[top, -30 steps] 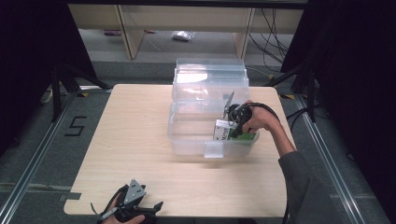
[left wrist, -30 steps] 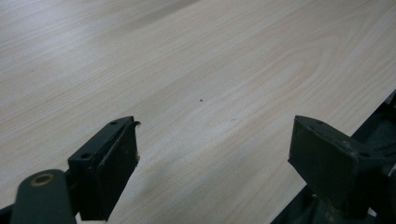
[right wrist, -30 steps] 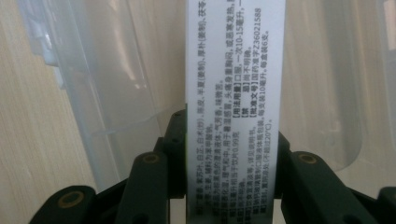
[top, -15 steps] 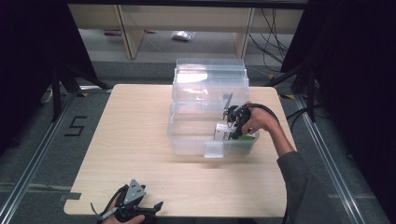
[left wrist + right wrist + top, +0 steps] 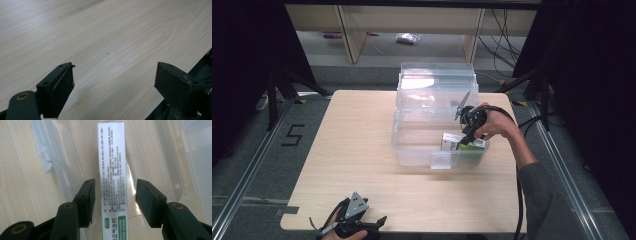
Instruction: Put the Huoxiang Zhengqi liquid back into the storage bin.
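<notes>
Most of the job done, by the look of it. Big wooden table (image 5: pixel 357 150), with one clear plastic bin (image 5: pixel 412 145) toward the far right of it. Clear piece standing right behind the bin: lid or second bin, hard to say.

Inside the bin, at its right end and close to the front wall: a white and green box (image 5: pixel 452 141), up on a narrow edge. So, box already in the bin and looking set down rather than carried. Left to do, at a guess: getting the right gripper back out of the bin, then maybe shutting the thing up.

Right gripper (image 5: pixel 465 138) next. Reaching down into the bin from its right side, held by the hand hanging over that end. From the right gripper view, partly open and just been opening, one jaw on each side of the box (image 5: pixel 111 157), with a sliver of gap at the left pad and a wider one at the right. Straddling it, not squeezing it. Wall of the bin (image 5: pixel 57 170) off to one side, wood grain showing through the clear bottom.

Left gripper (image 5: pixel 362 227) last. Well away from the bin, down at the near table edge, to the bin's left. Jaws spread wide, nothing between them but bare wood. Just parked, basically.
</notes>
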Tool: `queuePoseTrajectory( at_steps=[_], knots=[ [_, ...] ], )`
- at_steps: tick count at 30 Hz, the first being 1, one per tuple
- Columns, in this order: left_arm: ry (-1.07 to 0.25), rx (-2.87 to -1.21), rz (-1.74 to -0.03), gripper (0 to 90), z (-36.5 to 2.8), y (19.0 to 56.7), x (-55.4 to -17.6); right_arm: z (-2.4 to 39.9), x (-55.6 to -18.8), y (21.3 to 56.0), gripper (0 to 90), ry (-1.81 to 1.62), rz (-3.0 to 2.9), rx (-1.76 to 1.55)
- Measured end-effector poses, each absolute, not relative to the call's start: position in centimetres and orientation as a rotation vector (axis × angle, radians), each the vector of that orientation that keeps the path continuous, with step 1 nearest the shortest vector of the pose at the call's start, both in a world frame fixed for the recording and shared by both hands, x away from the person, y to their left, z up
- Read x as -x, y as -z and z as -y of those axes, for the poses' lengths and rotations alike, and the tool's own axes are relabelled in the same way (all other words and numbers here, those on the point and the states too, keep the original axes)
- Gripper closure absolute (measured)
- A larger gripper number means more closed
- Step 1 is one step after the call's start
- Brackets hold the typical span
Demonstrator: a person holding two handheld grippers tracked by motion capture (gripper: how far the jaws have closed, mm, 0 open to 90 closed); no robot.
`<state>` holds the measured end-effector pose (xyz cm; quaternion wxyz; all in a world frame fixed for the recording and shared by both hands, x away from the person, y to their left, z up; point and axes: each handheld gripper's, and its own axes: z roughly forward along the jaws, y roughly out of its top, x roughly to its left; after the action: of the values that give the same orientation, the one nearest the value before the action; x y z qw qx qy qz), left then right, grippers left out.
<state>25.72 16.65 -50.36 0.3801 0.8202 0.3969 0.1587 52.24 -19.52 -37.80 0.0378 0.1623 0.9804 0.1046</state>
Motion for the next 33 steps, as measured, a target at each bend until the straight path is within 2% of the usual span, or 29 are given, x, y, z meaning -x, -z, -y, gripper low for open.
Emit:
queuePoseTrajectory(
  at_steps=[7, 11, 33],
  knots=[
    [-0.391, -2.065, -1.027, 15.0, -16.4, 50.4, -25.6, 20.3, -51.6, 36.0, 40.4, -0.447, -2.919, -0.580],
    [-0.397, -2.077, -1.018, 15.0, -16.5, 50.3, -25.6, 20.6, -51.0, 35.3, 37.7, -0.495, -2.847, -0.653],
    [-0.396, -2.070, -1.030, 15.0, -16.5, 50.3, -25.6, 21.4, -47.4, 33.8, 29.4, -0.619, -2.722, -0.744]
  ],
)
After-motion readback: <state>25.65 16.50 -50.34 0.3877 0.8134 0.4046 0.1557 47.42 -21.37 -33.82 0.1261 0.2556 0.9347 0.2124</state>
